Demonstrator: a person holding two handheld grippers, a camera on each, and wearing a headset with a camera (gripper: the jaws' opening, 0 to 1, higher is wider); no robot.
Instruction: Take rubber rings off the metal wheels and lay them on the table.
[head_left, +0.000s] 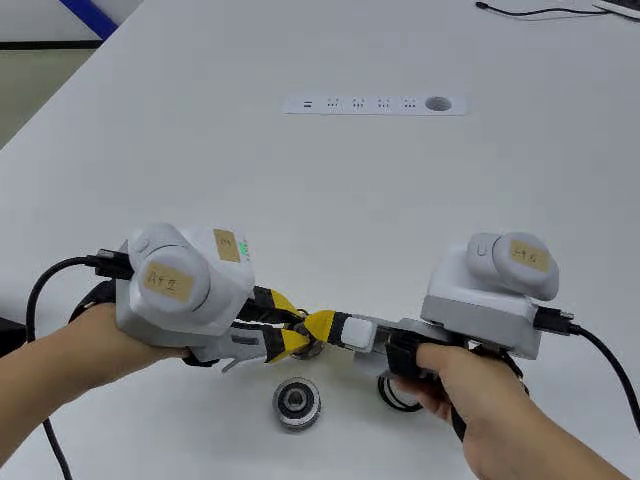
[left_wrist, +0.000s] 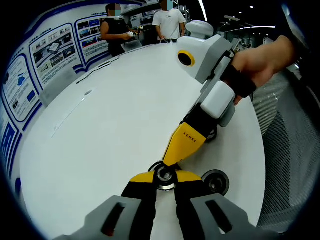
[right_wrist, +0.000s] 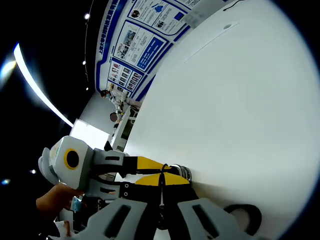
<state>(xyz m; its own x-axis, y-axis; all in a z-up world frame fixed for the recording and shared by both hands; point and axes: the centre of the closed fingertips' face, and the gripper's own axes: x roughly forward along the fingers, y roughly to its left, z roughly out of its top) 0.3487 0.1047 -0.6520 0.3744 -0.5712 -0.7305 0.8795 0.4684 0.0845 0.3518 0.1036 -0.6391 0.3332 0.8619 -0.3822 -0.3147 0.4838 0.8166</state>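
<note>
L tongs (left_wrist: 165, 178) clamped on metal wheel (head_left: 310, 349), held just above desk (head_left: 350, 200). R tongs (right_wrist: 161, 181) come in from opposite side, nearly closed, pinching black rubber ring (left_wrist: 155, 166) at wheel's rim. 2nd wheel (head_left: 297, 401) lies flat on desk nearby; loose ring (head_left: 390, 396) under R hand (head_left: 470, 385)

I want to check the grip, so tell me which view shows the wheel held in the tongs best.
The left gripper view: the held wheel faces the camera, pinched between the left tongs, its hub plain. The head view shows a sliver of it between yellow tips; the right gripper view shows it edge-on.
</note>
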